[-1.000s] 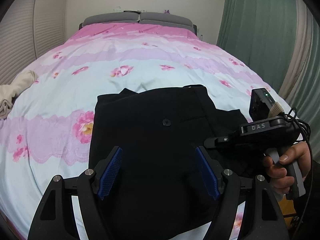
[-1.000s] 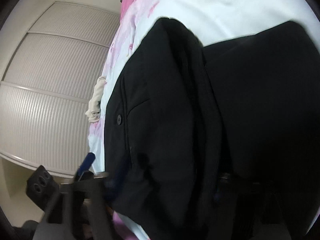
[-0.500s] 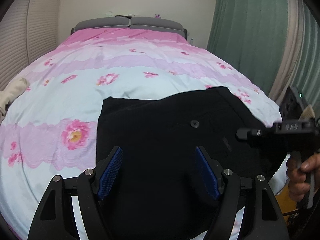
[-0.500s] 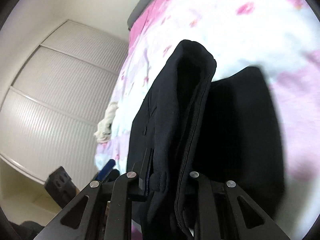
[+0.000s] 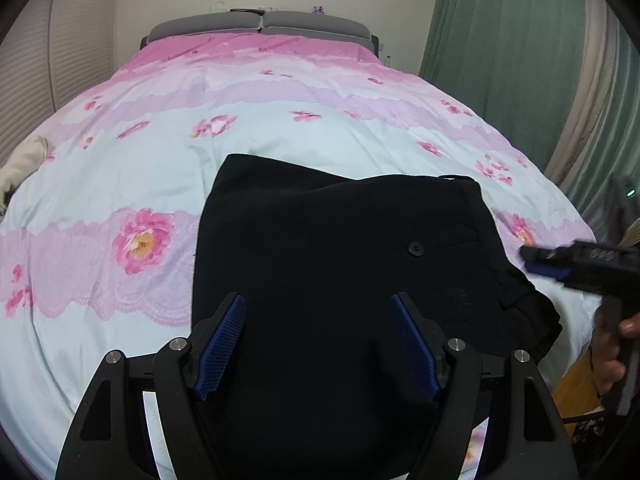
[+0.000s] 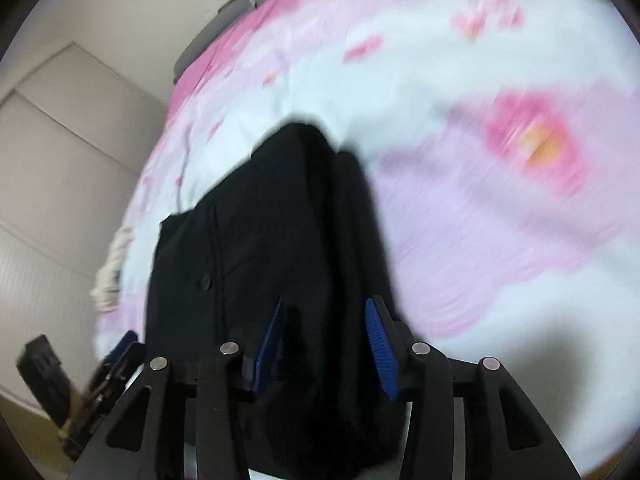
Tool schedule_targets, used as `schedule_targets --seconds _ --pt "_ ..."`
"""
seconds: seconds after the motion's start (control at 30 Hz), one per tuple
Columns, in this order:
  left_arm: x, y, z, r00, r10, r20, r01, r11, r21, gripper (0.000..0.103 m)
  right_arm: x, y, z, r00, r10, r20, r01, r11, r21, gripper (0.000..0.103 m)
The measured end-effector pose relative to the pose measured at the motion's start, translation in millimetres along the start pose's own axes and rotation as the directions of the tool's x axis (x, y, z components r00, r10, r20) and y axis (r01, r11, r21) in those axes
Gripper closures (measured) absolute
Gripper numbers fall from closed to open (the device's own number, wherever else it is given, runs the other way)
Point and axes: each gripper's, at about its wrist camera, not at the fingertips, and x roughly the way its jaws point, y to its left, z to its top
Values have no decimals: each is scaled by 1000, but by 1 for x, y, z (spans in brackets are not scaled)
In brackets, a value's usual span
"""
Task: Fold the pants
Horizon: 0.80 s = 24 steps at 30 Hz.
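Observation:
Black pants (image 5: pixel 340 264) lie folded on the pink and white floral bedspread (image 5: pixel 200 128), a button (image 5: pixel 415 248) showing near the right. My left gripper (image 5: pixel 318 344) is open and empty above their near edge. My right gripper (image 6: pixel 326 344) is open, its blue pads either side of the pants' folded edge (image 6: pixel 280 220); no grip shows. From the left wrist view it (image 5: pixel 540 264) is at the pants' right side, held by a hand.
A cream cloth (image 5: pixel 20 168) lies at the bed's left edge. Grey headboard (image 5: pixel 260 26) at the far end. Green curtains (image 5: pixel 520 60) hang on the right. A white slatted wardrobe (image 6: pixel 48 200) stands to the left.
The right gripper has opened and let go of the pants' edge, pulling back to the right. The pants have settled flat on the bed. The left gripper stayed open.

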Motion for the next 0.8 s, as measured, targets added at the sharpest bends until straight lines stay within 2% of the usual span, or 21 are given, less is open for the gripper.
schedule_targets --seconds 0.07,0.2,0.27,0.33,0.4,0.53,0.7,0.77,0.8 --pt "0 4 0 1000 3 -1 -3 1000 -2 29 -17 10 8 999 -15 42 17 999 -50 59" --pt "-4 14 7 1000 12 15 -12 1000 -9 29 -25 45 34 998 25 50 -15 980 -198 59" --pt "-6 21 13 1000 19 22 -19 1000 -12 28 -8 75 50 1000 15 27 -7 963 -270 59" --pt "-6 27 20 999 29 29 -29 1000 -3 25 5 92 63 999 -30 23 36 947 -318 59" --pt "-6 32 26 998 45 45 -46 999 13 21 23 101 74 997 -65 33 72 944 -321 59" --pt "4 41 38 998 57 36 -58 998 18 20 53 91 94 989 -146 11 144 951 -274 59" --pt "12 44 42 998 50 23 -51 999 4 20 77 73 92 991 -133 -36 121 964 -236 61" --pt "13 43 42 999 48 20 -48 999 10 20 80 69 88 991 -126 -47 111 964 -243 70" --pt "13 42 42 999 47 20 -47 999 17 20 79 68 87 992 -118 -45 104 964 -247 70"
